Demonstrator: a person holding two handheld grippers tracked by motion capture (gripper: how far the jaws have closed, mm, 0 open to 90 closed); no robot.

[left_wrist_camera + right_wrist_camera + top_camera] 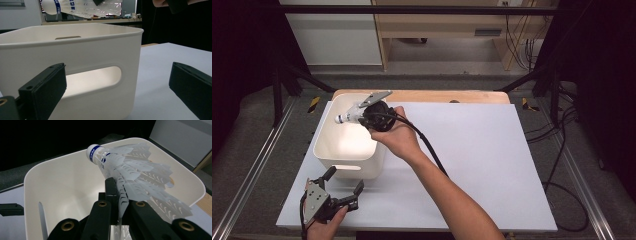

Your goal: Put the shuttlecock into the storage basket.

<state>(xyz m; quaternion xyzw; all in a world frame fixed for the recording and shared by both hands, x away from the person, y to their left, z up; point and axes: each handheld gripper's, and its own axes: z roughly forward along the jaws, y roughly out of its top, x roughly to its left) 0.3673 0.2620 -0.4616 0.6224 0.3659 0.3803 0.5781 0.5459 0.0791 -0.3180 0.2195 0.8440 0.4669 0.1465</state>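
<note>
Partly, tongs hide shuttlecock feathers (above bin).

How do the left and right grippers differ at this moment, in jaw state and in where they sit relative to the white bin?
The right gripper is shut on the skirt of a white shuttlecock; the left gripper stands open with nothing between its jaws. The right gripper hangs above the white bin, with the shuttlecock over its opening; the left gripper sits low over the table, outside the bin, facing the bin's handle slot. Both are black, two-jawed and hand-held.
</note>
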